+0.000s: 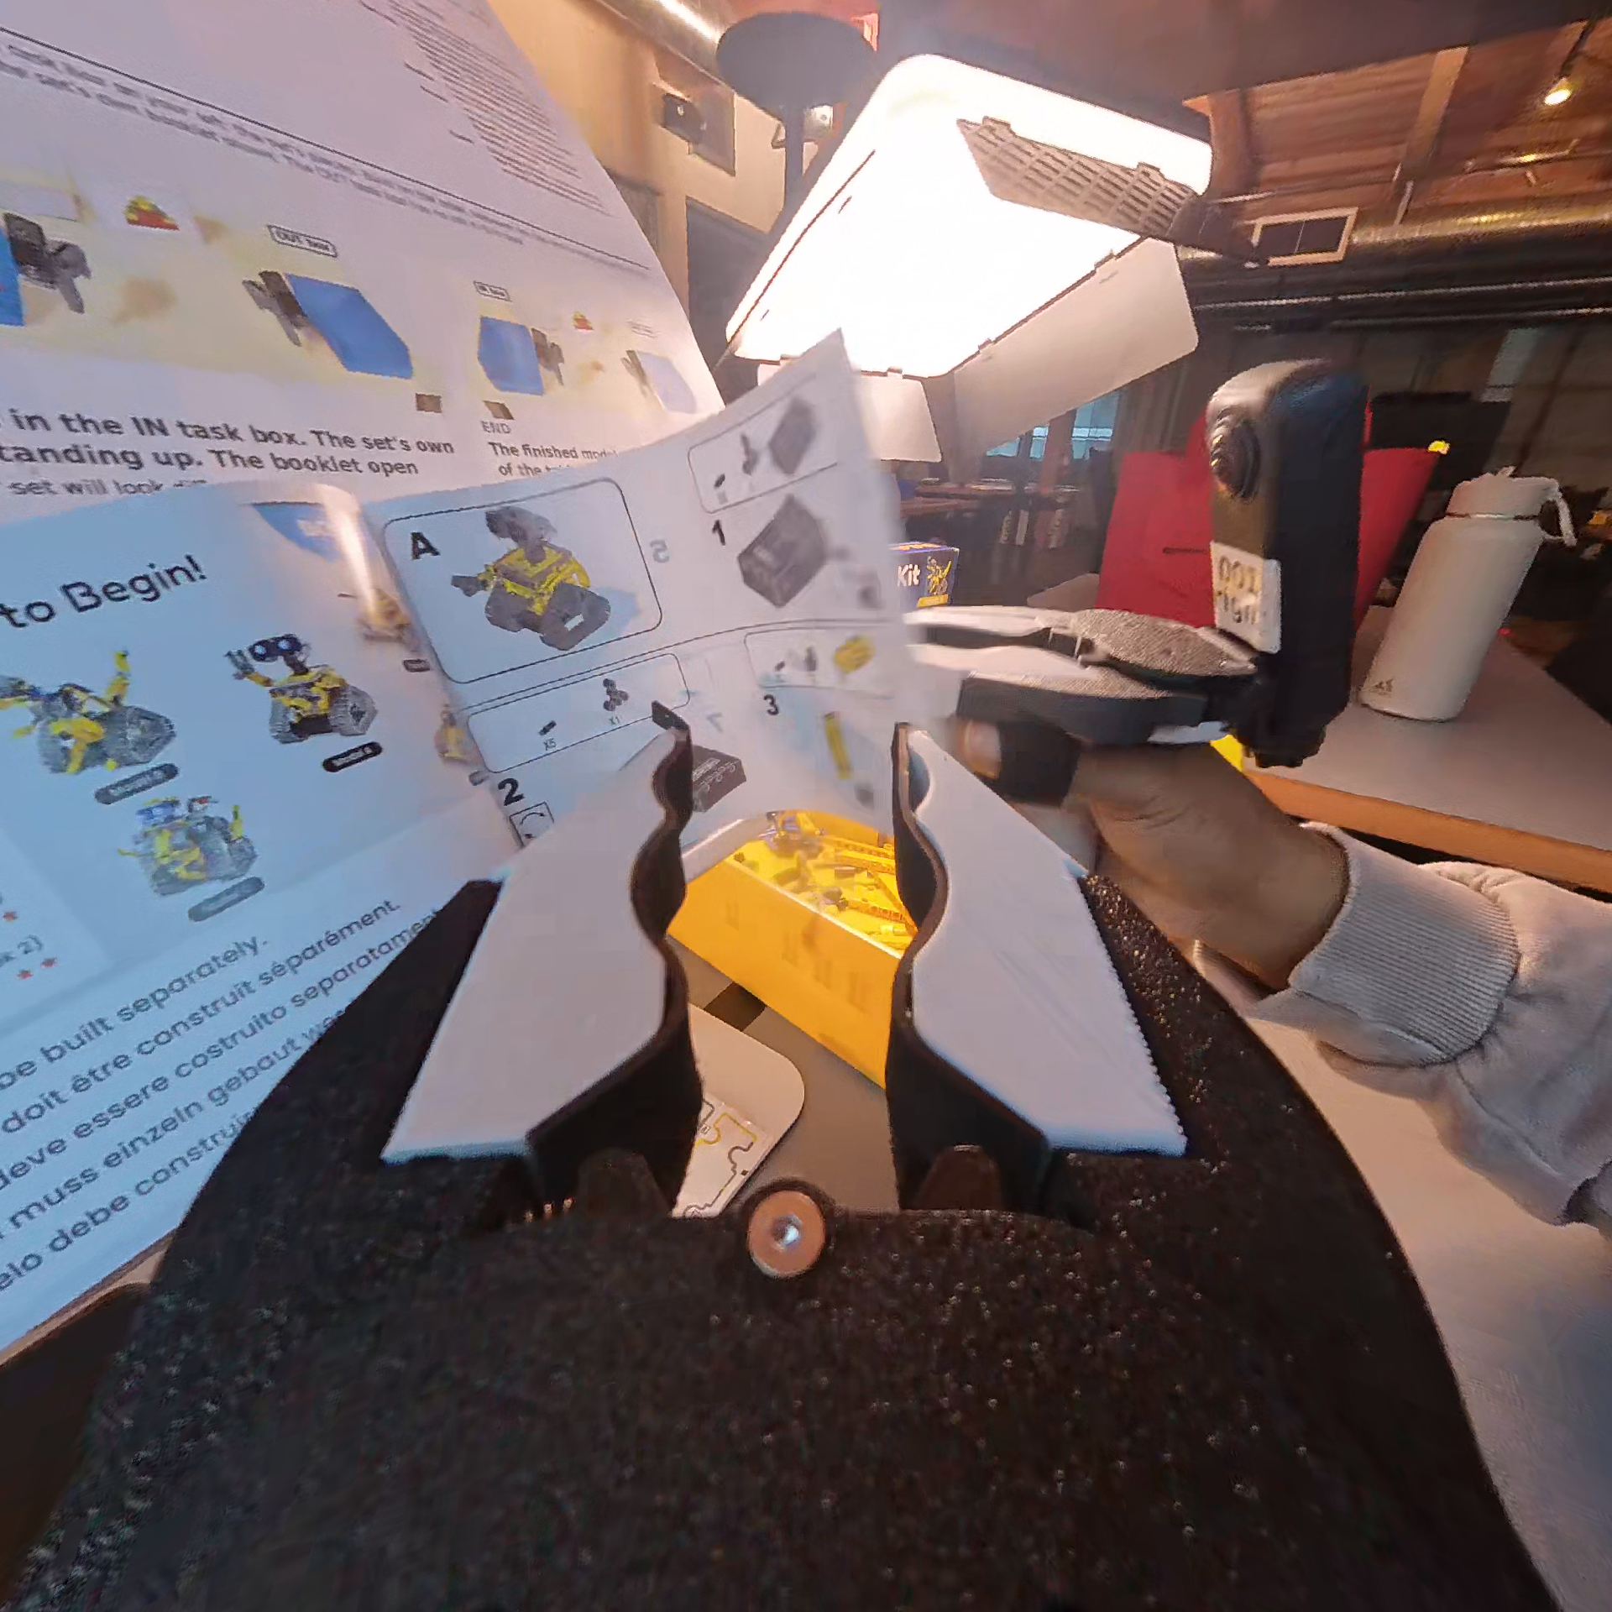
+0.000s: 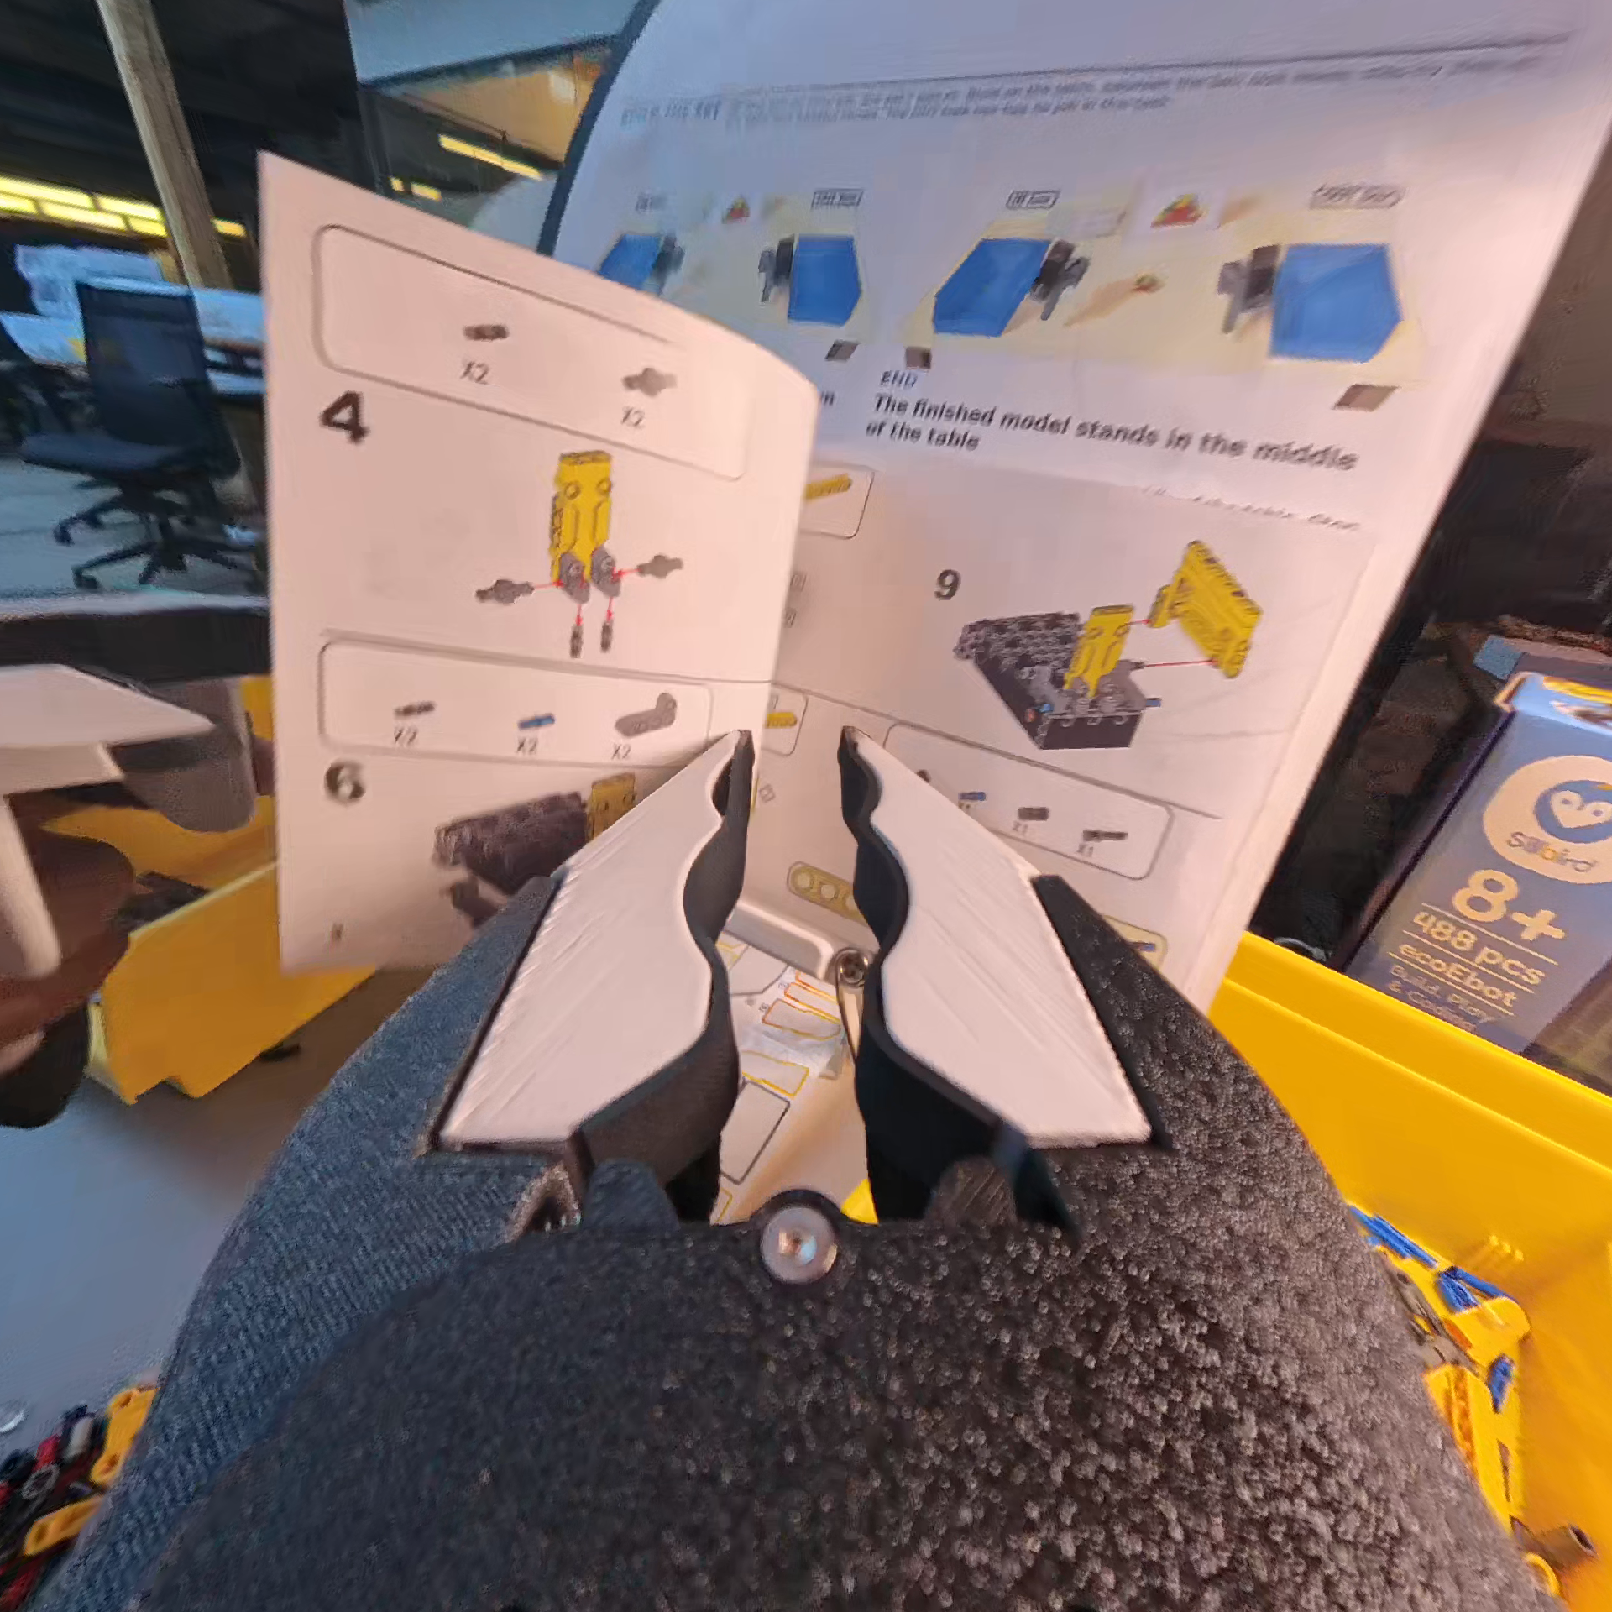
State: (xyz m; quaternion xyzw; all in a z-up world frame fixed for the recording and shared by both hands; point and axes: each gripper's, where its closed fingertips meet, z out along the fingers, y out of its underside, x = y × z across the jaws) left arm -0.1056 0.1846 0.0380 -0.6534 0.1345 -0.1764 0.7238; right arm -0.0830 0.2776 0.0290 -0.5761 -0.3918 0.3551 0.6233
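Left gripper (image 1: 785, 750): jaws wide apart, gripping nothing, tips right at the lower edge of the booklet (image 1: 262, 698), though contact can't be judged. Right gripper (image 2: 792, 741): jaws parted by a narrow gap, empty too, tips just short of the booklet's fold, beside a page (image 2: 523, 523) that stands up, curled and blurred. The booklet stands open and upright, with numbered build steps and pictures of yellow robots. A larger printed sheet (image 2: 1134, 131) with blue-box photos stands behind it. Below sits a yellow bin (image 1: 785, 951) of small parts. To the right is a blue kit box (image 2: 1500, 872) with a logo and print. A hand (image 1: 1204, 855) holds the right gripper, which carries a white tag. Beyond it, a white bottle (image 1: 1465, 593) stands on the tabletop (image 1: 1483, 1308).
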